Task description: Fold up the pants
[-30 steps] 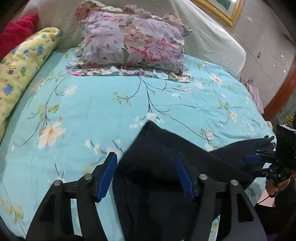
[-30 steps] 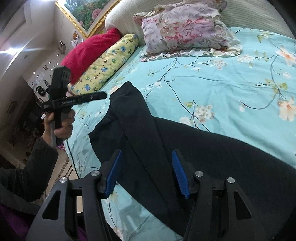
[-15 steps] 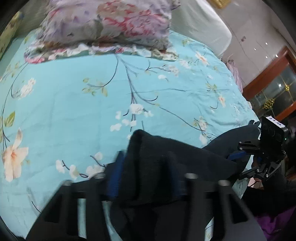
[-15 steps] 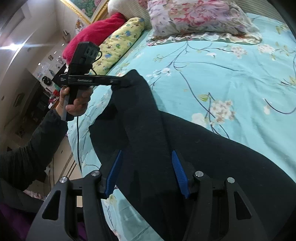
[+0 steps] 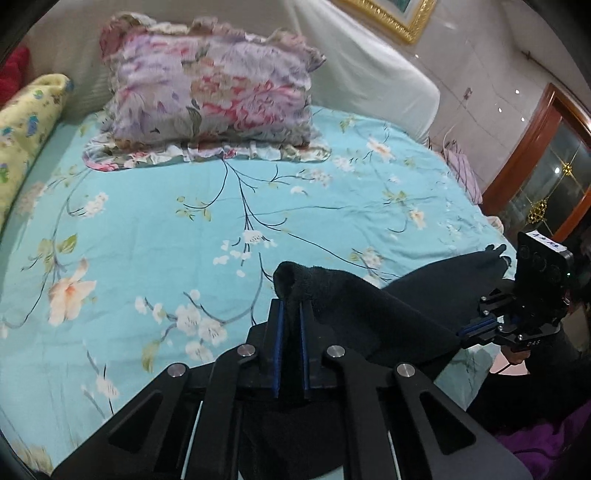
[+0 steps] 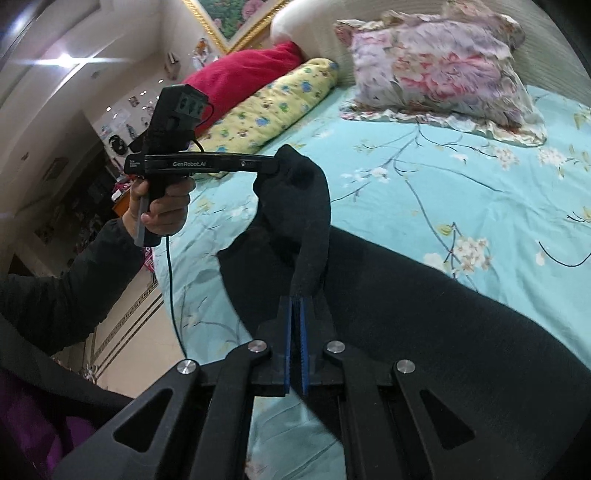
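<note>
A teal floral bedspread (image 5: 155, 229) meets a white headboard (image 5: 369, 74) beneath a gilt-framed picture (image 5: 391, 14).

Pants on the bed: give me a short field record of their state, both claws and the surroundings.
garment: black pants, partly lifted off the bed
left claw: shut on a bunched edge of the pants
right claw: shut on a pants edge
surface: turquoise floral bedsheet
pillows: floral pillow at the head; yellow bolster and red cushion along one side
fold: not yet done; fabric hangs between the claws
</note>
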Available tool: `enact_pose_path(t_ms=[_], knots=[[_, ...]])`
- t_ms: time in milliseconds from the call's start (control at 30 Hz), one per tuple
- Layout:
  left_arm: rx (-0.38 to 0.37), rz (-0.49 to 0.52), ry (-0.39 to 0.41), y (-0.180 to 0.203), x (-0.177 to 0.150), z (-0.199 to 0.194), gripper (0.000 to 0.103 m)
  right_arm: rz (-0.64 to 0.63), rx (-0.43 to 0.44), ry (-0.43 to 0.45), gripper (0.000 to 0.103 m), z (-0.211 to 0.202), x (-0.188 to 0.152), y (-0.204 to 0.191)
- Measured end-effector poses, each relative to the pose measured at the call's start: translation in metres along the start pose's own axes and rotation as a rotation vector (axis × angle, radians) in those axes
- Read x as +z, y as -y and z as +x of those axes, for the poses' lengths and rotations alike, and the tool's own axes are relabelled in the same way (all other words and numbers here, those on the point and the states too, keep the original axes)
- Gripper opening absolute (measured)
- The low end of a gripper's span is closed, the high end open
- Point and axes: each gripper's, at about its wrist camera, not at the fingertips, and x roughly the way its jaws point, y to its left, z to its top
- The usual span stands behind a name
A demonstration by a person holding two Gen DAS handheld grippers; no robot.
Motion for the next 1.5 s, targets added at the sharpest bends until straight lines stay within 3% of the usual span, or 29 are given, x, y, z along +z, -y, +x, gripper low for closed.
enact_pose_path(t_ms=[233,533,767,867,933,967,1233,1500], knots=[[0.009,-0.065,0.057,0.008,-0.043,-0.025,0.005,-0.028,0.022,-0.029,0.005,0.003,-0.022,-0.015],[0.023,-0.237,0.098,-0.013,-0.092,-0.023,0.006,0.005,0.010,-0.067,0.005,0.028,-0.041,-0.014],[0.062,-0.317,0.128,-0.013,-0.117,-0.029,0.008,0.042,0.009,-0.073,0.008,0.034,-0.049,-0.012],[0.103,-0.352,0.139,-0.010,-0.124,-0.035,0.008,0.046,0.012,-0.069,0.021,0.034,-0.050,-0.015],[0.118,-0.380,0.146,-0.008,-0.131,-0.042,0.008,0.057,0.018,-0.058,0.052,0.033,-0.050,-0.016],[0.125,-0.399,0.144,-0.007,-0.134,-0.044,0.009,0.060,0.025,-0.042,0.055,0.031,-0.050,-0.017],[0.118,-0.538,0.190,-0.001,-0.160,-0.064,0.010,0.097,0.064,0.044,0.055,0.018,-0.042,-0.017],[0.104,-0.543,0.192,0.018,-0.159,-0.073,0.023,0.098,0.023,0.092,0.055,-0.001,-0.035,-0.013]])
